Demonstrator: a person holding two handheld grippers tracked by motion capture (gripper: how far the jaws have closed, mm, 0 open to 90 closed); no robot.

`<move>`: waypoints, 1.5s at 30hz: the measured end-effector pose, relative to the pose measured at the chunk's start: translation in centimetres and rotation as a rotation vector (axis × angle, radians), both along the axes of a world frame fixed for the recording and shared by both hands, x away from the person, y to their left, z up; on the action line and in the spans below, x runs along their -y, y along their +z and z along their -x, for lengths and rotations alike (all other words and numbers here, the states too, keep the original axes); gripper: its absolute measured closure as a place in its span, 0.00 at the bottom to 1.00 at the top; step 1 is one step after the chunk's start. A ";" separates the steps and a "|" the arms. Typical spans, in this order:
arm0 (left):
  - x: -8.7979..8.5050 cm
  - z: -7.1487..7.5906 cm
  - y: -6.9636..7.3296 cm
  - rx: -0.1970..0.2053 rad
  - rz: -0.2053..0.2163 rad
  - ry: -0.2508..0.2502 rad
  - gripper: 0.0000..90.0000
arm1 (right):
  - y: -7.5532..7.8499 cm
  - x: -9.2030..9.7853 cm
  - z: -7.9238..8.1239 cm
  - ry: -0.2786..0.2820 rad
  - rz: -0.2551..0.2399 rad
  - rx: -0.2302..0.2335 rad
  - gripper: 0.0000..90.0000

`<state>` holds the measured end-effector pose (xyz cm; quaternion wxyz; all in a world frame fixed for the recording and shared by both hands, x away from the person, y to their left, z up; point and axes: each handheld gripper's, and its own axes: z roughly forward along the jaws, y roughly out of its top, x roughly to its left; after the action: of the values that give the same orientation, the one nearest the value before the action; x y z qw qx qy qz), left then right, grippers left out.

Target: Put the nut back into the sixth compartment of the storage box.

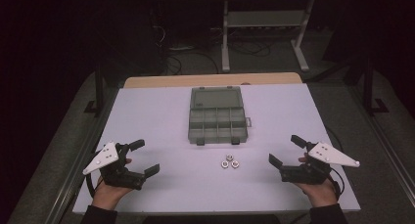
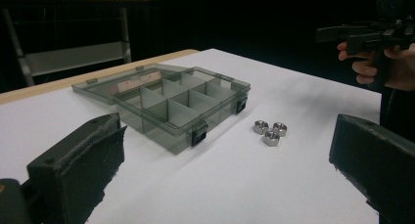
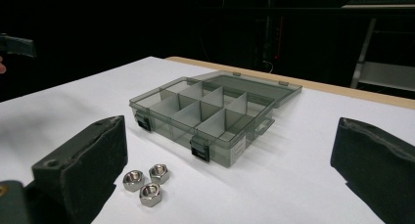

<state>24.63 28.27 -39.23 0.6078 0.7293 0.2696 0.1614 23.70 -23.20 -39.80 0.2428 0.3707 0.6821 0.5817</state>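
Observation:
A grey see-through compartment box (image 1: 216, 117) lies open in the middle of the white table, its lid flat behind it; its compartments look empty (image 2: 171, 104) (image 3: 205, 111). Three steel hex nuts (image 1: 229, 162) sit together just in front of the box (image 2: 269, 131) (image 3: 146, 182). My left gripper (image 1: 144, 157) hovers at the near left, jaws wide apart with nothing between them. My right gripper (image 1: 286, 149) hovers at the near right, also wide open and empty. In the left gripper view, the right gripper (image 2: 352, 33) and its hand show at the upper right.
The white table top (image 1: 161, 111) has a wooden strip (image 1: 210, 79) along its far edge. Beyond it stand a metal stand (image 1: 264, 28) and cables on a dark floor. Bare table lies between the nuts and each gripper.

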 end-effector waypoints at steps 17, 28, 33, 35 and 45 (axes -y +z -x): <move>0.2 0.3 0.5 0.004 0.026 -0.013 0.00 | 0.3 -0.5 0.2 0.022 -0.009 0.008 0.00; 2.0 -0.6 0.8 -0.004 0.008 -0.054 0.00 | 0.2 -0.7 0.0 0.040 -0.018 0.004 0.00; 2.4 -0.9 1.2 0.011 0.017 -0.066 0.00 | 0.2 -0.8 -0.1 0.039 -0.016 0.004 0.00; 2.6 -1.1 1.4 0.017 0.014 -0.070 0.00 | 0.1 -0.8 -0.2 0.041 -0.010 0.001 0.00; 4.3 -2.1 1.6 0.010 0.013 -0.099 0.00 | 0.0 -1.0 -0.5 0.050 -0.010 -0.003 0.00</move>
<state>26.71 24.00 -37.62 0.6209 0.7371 0.2313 0.1330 24.20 -22.16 -39.84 0.2254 0.3557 0.6885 0.5904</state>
